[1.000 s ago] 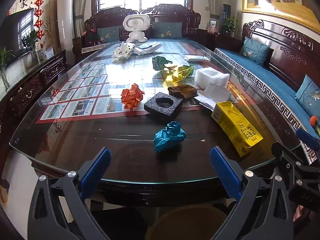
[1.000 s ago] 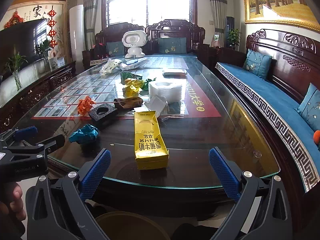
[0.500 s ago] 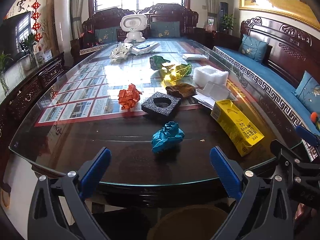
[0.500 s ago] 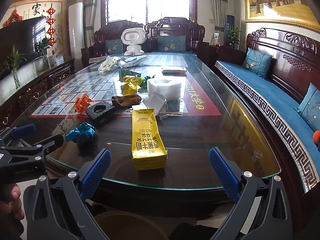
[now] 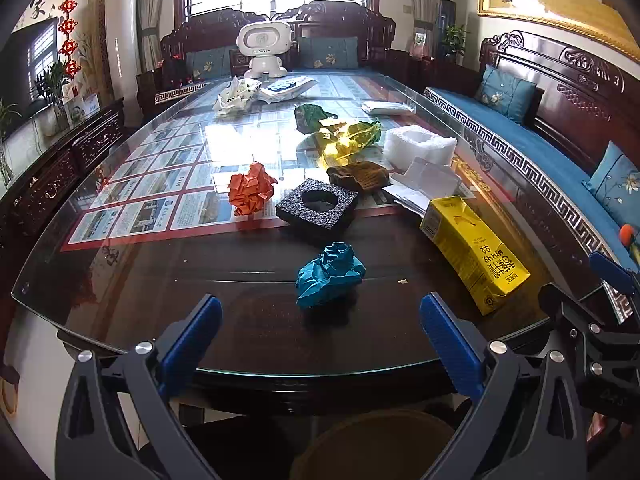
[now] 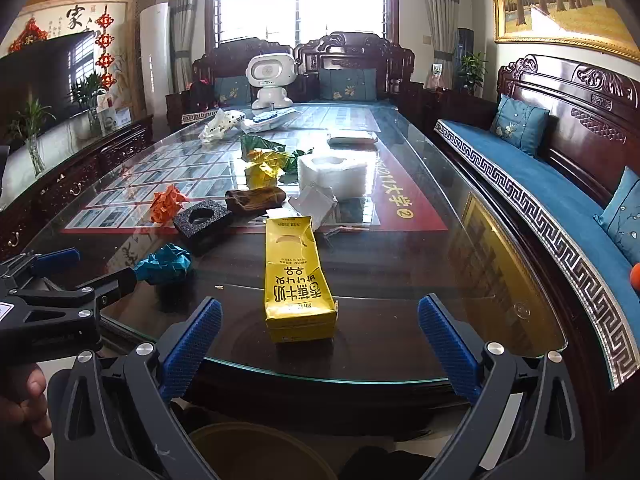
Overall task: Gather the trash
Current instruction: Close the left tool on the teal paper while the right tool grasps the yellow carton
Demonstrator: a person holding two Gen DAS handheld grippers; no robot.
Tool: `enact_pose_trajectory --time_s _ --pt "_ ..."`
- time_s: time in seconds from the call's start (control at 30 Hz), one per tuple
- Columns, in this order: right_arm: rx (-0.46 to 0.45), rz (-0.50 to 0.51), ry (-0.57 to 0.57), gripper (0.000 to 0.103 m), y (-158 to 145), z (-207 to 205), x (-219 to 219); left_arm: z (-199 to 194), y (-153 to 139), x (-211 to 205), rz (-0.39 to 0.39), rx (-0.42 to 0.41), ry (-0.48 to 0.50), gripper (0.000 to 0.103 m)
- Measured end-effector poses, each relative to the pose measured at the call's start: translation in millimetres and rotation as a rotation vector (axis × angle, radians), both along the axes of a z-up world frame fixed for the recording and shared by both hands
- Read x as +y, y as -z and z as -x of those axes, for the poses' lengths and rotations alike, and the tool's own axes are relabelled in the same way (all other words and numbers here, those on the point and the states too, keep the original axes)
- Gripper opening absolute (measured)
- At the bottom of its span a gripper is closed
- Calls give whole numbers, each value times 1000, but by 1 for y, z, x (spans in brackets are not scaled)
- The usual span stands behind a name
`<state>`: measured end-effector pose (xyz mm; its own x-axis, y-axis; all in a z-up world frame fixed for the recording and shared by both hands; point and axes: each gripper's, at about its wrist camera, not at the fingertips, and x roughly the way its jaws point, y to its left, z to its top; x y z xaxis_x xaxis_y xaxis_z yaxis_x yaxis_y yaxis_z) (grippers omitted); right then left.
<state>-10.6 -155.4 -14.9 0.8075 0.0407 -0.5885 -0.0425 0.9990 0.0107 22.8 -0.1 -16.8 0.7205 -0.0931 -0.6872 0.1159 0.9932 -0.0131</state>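
Trash lies on a glass-topped table [image 5: 120, 280]. In the left wrist view a crumpled teal paper ball [image 5: 330, 274] is nearest, then a black foam block [image 5: 318, 208], an orange paper ball [image 5: 251, 193] and a yellow carton [image 5: 474, 252]. My left gripper [image 5: 320, 338] is open and empty, just short of the table edge, facing the teal ball. My right gripper [image 6: 319, 340] is open and empty, facing the yellow carton [image 6: 296, 280]. A round brown bin rim [image 5: 372, 440] shows below the table edge.
Farther back lie a brown rag [image 5: 358, 176], yellow-green wrappers [image 5: 348, 140], white foam [image 5: 420, 146] and white papers [image 5: 424, 186]. A white robot toy [image 5: 264, 48] stands at the far end. A blue-cushioned wooden bench [image 6: 540, 184] runs along the right side.
Both grippers have moved slightly forward toward the table; the teal ball and the carton sit a little closer. Both grippers stay open. Nothing on the table has moved.
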Motion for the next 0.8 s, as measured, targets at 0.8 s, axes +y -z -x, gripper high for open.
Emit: enact_pose_trajectory --time_s 0.8 --pt "36 -6 15 95 15 -22 -8 -73 43 -9 -25 84 11 99"
